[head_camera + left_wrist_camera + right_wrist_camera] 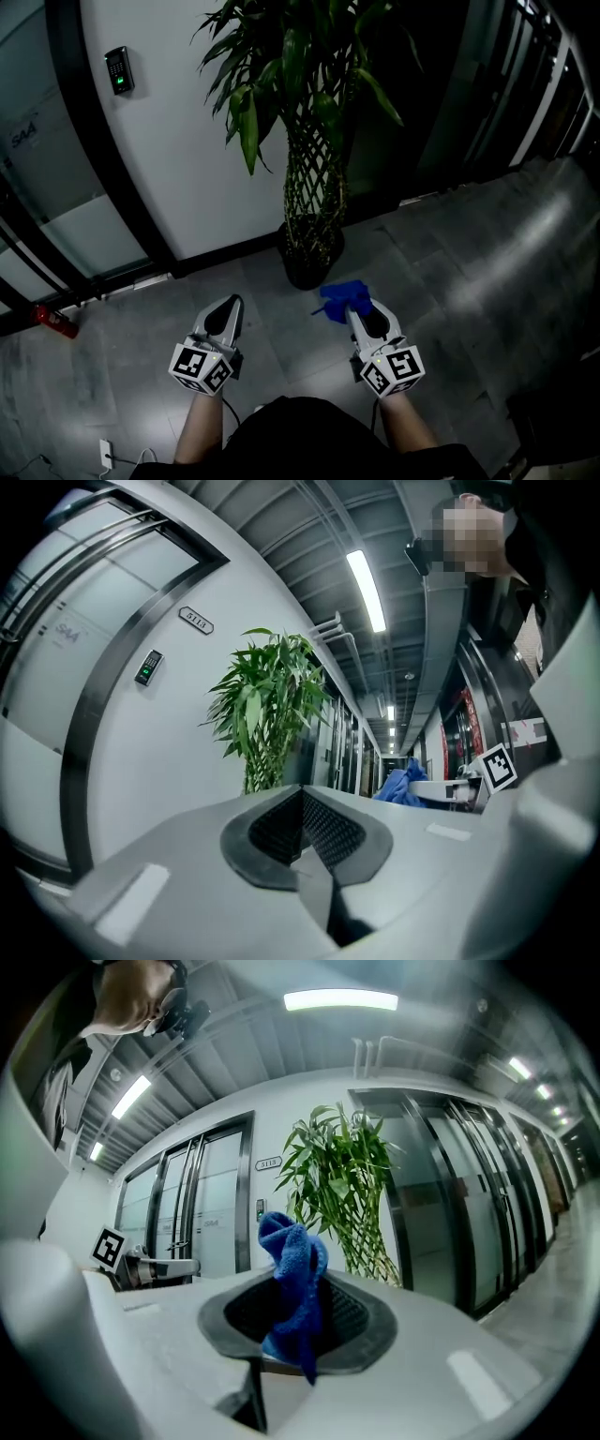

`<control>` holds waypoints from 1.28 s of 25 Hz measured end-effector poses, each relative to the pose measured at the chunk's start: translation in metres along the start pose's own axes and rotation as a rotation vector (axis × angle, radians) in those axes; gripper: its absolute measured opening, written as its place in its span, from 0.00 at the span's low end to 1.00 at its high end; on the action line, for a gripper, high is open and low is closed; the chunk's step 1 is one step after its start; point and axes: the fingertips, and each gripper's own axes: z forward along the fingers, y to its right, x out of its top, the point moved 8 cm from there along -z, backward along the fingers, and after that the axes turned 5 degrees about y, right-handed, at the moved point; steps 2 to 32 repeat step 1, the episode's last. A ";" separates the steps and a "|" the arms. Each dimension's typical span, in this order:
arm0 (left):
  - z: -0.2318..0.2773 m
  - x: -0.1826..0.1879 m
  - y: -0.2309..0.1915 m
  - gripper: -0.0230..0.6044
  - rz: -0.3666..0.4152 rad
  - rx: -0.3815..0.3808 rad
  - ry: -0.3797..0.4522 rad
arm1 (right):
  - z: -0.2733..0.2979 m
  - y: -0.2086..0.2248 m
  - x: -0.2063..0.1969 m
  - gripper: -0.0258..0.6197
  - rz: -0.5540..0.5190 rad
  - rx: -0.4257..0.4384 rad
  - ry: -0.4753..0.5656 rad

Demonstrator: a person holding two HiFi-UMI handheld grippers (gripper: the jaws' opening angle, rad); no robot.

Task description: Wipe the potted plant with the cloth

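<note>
A tall potted plant (309, 103) with a braided stem and long green leaves stands in a dark pot (309, 255) against the white wall. It also shows as the plant (267, 710) in the left gripper view and the plant (352, 1185) in the right gripper view. My right gripper (358, 307) is shut on a blue cloth (342, 298), just below and right of the pot; the cloth (292, 1283) bunches up out of the jaws. My left gripper (228, 309) is shut with nothing in it, left of the pot.
A white wall with a keypad (118, 69) rises behind the plant, glass doors to its left. A red fire extinguisher (54, 322) lies on the floor at left. A dark railing (553, 66) runs at the upper right. Grey floor tiles (469, 272) spread right.
</note>
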 end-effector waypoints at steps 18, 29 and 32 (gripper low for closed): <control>0.001 -0.002 0.001 0.05 -0.010 0.002 0.006 | -0.001 0.000 0.000 0.20 0.010 -0.002 -0.003; 0.001 -0.002 0.001 0.05 -0.010 0.002 0.006 | -0.001 0.000 0.000 0.20 0.010 -0.002 -0.003; 0.001 -0.002 0.001 0.05 -0.010 0.002 0.006 | -0.001 0.000 0.000 0.20 0.010 -0.002 -0.003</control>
